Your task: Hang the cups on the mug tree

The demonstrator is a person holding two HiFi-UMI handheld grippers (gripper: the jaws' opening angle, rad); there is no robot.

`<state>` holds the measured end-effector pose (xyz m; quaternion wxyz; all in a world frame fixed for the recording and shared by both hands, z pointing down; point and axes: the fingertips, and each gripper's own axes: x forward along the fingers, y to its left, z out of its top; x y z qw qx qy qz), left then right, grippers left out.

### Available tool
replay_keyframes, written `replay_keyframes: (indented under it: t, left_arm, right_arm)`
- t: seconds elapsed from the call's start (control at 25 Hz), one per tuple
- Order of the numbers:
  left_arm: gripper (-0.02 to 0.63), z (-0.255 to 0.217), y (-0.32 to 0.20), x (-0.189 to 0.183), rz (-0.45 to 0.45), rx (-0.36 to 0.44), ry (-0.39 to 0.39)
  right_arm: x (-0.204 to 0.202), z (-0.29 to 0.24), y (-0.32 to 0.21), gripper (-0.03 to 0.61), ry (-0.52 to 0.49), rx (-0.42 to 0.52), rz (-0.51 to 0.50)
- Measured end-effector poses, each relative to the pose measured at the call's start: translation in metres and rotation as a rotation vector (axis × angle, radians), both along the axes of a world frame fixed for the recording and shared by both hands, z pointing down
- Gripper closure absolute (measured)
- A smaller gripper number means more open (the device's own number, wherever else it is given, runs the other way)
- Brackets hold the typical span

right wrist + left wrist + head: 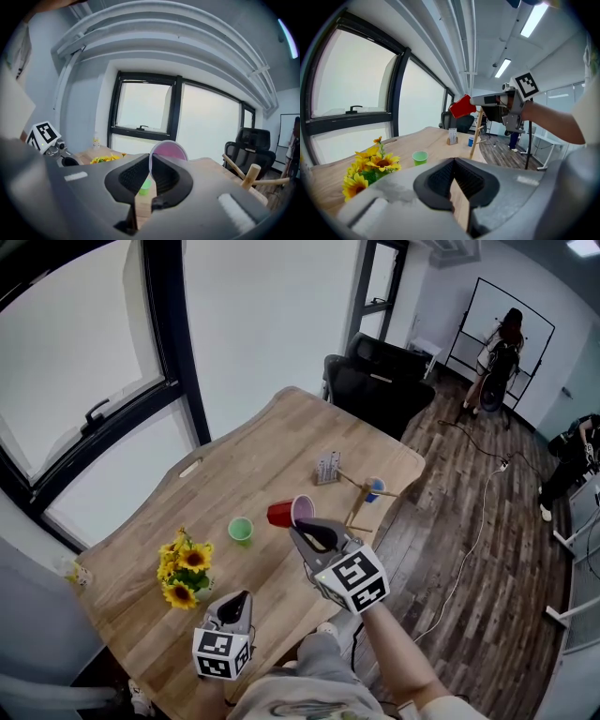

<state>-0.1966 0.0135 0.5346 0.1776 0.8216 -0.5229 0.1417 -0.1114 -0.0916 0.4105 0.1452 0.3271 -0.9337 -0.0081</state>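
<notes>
Red cup: in the air over the table, on its side, just short of the mug tree.
Right gripper: I have it clamped on the cup's rim, one jaw inside.
Left gripper: closed, empty, low by the near edge.
Risk: thin rim pinch; if the cup knocks a peg it may twist out, or tip the tree.
Right gripper view: shows the pinch itself and a peg close by; head view hides the pinch.

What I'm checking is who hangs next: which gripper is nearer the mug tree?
Right. The right gripper, shut on the red cup, is beside the mug tree; the left gripper sits by the sunflowers.
</notes>
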Motion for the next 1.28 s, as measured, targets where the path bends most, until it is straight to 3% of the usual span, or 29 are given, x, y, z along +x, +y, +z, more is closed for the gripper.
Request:
replay_keyframes:
  t: [0.52, 1.28]
  left_arm:
    - [0.611, -0.006, -0.016, 0.008, -0.033, -0.026, 0.006]
    - [0.612, -0.022, -0.043, 0.025, -0.101, -0.038, -0.004]
  right_arm:
    - [0.025, -0.009, -0.034, 0.56, -0.263, -0.151, 0.022]
    - [0.074, -0.015, -0.1, 0.561, -0.597, -0.359, 0.165]
